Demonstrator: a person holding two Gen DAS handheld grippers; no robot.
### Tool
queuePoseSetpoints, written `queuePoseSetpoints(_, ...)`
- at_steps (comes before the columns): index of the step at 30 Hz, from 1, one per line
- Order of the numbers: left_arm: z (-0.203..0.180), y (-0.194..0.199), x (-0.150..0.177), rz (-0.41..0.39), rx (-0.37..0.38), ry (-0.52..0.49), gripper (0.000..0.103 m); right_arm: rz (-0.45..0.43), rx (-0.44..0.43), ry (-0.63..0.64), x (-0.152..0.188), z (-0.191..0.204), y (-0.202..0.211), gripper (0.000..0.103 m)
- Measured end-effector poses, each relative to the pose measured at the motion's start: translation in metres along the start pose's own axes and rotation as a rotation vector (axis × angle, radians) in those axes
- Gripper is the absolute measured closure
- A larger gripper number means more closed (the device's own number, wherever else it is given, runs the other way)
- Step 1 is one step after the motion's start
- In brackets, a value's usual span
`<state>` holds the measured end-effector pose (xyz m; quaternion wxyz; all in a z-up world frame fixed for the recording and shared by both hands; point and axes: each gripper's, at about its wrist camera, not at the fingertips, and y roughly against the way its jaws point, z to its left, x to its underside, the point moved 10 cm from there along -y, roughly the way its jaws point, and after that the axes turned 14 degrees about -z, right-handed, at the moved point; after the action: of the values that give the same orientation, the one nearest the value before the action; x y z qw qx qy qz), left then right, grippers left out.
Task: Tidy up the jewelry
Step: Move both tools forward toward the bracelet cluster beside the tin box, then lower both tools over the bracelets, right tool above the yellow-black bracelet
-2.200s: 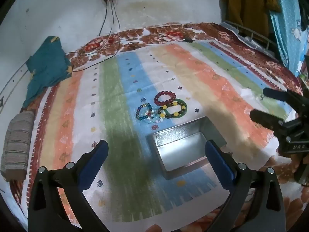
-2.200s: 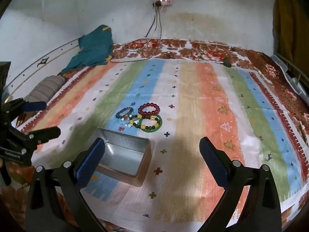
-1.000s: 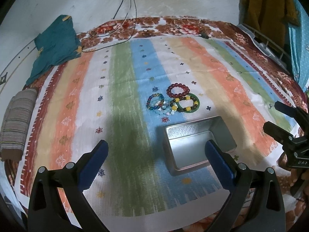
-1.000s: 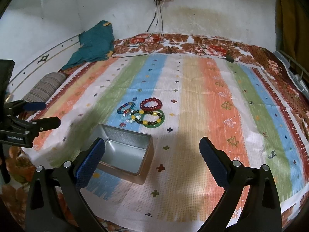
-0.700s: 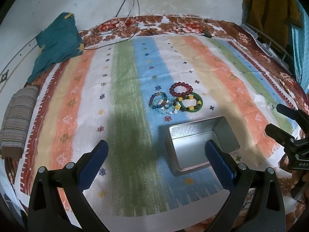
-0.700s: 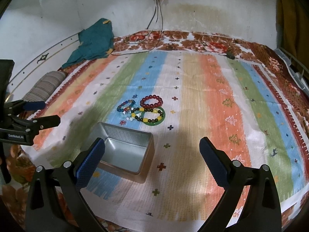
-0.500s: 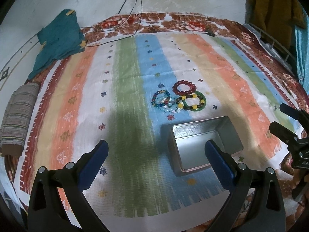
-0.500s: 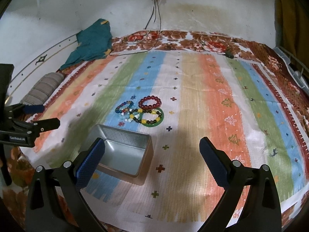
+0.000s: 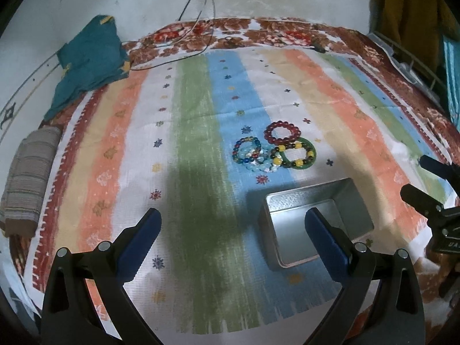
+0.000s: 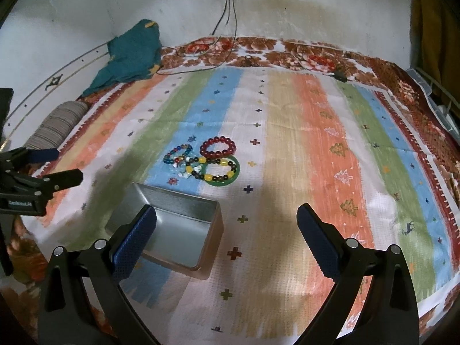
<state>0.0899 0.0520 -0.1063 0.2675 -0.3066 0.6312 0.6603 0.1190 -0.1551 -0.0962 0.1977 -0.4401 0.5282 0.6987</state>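
Several bead bracelets lie in a cluster on the striped cloth: a dark red one, a green bangle with yellow and dark beads, and a multicolour one with pale blue beads beside it. An empty metal tin stands open just in front of them. My left gripper is open and empty, hovering left of the tin. My right gripper is open and empty, hovering right of the tin.
The striped cloth covers a floral blanket. A teal garment and a rolled striped cloth lie at the left. Cables hang from a wall socket. A wire rack stands at the right.
Both grippers have drifted slightly over the cloth, and the tin and bracelets have shifted a little in both views. Nothing was taken hold of. Both grippers stay open.
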Motion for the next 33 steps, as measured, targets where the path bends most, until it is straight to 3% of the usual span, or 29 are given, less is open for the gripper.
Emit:
queuePoseSetpoints(16, 0.008, -0.045, -0.009, 0.056, -0.089, -0.008, 0.006, 0.027, 0.031, -0.018, -0.011, -0.014, -0.037, 0.004)
queuePoseSetpoints(23, 0.020, -0.071, -0.012, 0.093, -0.097, 0.047, 0.006, 0.059, 0.036, -0.027, -0.012, -0.017, -0.058, 0.004)
queuePoseSetpoints(33, 0.013, -0.097, -0.020, 0.111, -0.096, 0.041, 0.006, 0.116, 0.028, -0.018, -0.008, -0.015, -0.084, 0.004)
